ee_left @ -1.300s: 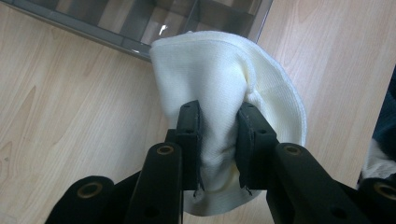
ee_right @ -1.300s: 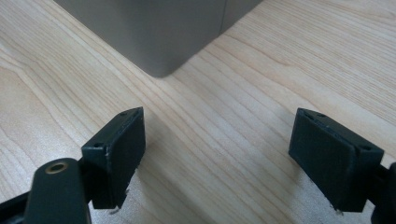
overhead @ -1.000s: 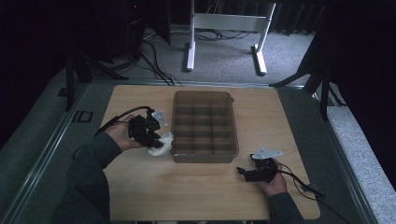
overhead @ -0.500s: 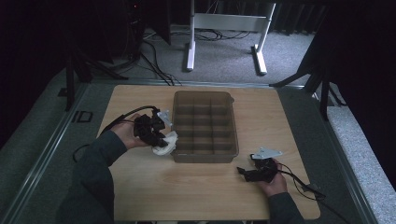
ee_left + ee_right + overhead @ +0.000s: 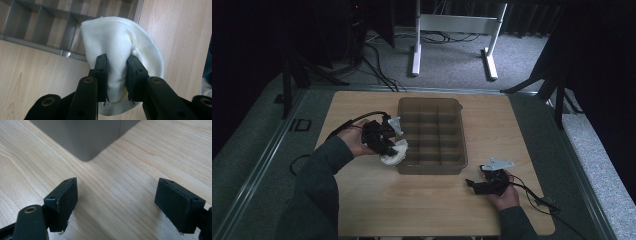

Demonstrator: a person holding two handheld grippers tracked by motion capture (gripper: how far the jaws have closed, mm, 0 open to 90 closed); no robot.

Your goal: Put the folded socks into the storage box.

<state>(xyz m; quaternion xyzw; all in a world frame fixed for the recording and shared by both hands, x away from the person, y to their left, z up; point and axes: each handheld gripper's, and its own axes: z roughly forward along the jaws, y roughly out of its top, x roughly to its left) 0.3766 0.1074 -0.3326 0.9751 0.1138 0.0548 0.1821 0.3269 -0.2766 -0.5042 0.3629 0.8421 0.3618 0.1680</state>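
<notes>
Leftmost, the left gripper (image 5: 384, 142) sits just off the left wall of the tray (image 5: 430, 169), jaws clamped on a bunched white cloth (image 5: 394, 152). Cloth is pinched at its middle, folds bulging out past both pads (image 5: 102, 72); it hangs beside the tray's near-left corner, above the wooden table (image 5: 422, 205). Tray is grey, divided into compartments, placed mid-table. Right of it, near the tray's near-right corner, the right gripper (image 5: 479, 186) rests low on the table, jaws spread wide with bare wood between them.
</notes>
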